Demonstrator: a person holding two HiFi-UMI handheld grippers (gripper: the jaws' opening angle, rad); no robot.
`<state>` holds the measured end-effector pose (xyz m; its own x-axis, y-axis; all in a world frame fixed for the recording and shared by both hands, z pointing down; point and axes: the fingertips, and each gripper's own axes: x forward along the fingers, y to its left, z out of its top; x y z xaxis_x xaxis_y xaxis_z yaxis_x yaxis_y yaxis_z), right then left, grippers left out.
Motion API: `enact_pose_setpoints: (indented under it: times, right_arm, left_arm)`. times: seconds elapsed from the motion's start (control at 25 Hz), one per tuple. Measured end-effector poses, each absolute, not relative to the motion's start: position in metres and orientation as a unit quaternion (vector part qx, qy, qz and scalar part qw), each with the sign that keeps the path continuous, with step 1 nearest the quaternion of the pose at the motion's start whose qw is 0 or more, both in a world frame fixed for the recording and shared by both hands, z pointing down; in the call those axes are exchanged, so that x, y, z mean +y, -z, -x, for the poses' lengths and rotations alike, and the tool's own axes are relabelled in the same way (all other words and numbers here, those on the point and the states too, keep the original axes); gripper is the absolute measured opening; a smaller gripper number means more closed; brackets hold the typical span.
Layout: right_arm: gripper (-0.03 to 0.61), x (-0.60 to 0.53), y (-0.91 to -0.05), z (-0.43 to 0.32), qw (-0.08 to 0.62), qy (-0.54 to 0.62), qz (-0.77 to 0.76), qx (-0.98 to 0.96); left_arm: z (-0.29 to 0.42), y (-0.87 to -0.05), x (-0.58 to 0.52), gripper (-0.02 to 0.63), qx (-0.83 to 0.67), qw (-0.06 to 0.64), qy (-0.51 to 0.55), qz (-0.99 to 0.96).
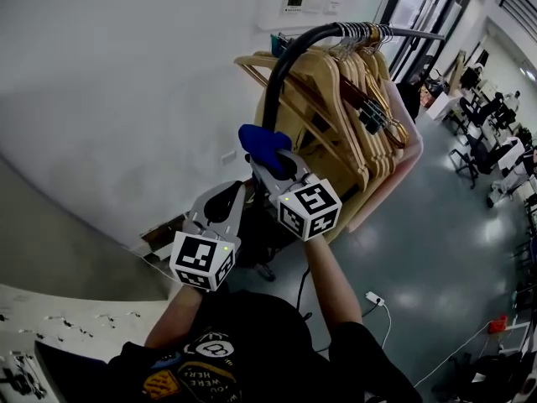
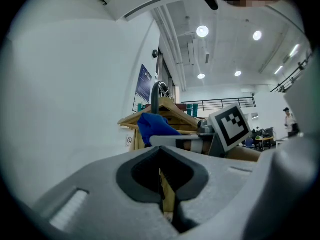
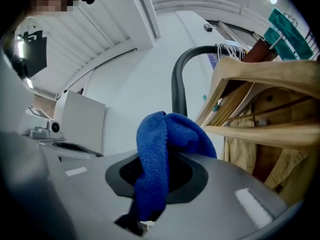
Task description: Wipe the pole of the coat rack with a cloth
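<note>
Right gripper (image 1: 280, 171) is clamping down on the blue cloth (image 3: 156, 149), which is bunching out front of its jaws, w/ the dark pole (image 3: 178, 81) just ahead. Left gripper (image 1: 220, 210) is hanging beside it, jaws together, nothing btwn. Cloth is looking soft, light & floppy, prob. needing a mid-fold pinch so a fat wad is meeting the pole.
</note>
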<state>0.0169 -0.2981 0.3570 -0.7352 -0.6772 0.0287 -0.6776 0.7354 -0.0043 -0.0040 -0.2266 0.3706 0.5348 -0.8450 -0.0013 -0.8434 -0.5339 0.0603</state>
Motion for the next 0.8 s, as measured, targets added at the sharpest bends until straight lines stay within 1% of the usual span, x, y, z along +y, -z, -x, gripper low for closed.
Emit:
enact_pose_setpoints:
  times: [0.16, 0.52, 0.8]
  right_arm:
    - [0.080, -0.300, -0.325, -0.015, -0.011, -0.008, -0.349, -0.937]
    - [0.080, -0.304, -0.224, -0.022, -0.067, -0.006, -0.331, -0.941]
    - [0.080, -0.327, -0.138, -0.057, -0.134, 0.019, -0.373, -0.918]
  left_arm:
    - [0.005, -0.371, -0.226, 0.005, -0.486, 0.028, 0.018, -0.873]
    - [0.014, -0.375, -0.225, 0.004, -0.500, 0.031, 0.018, -0.866]
    - [0.032, -0.373, -0.220, 0.005, -0.515, 0.032, 0.018, -0.856]
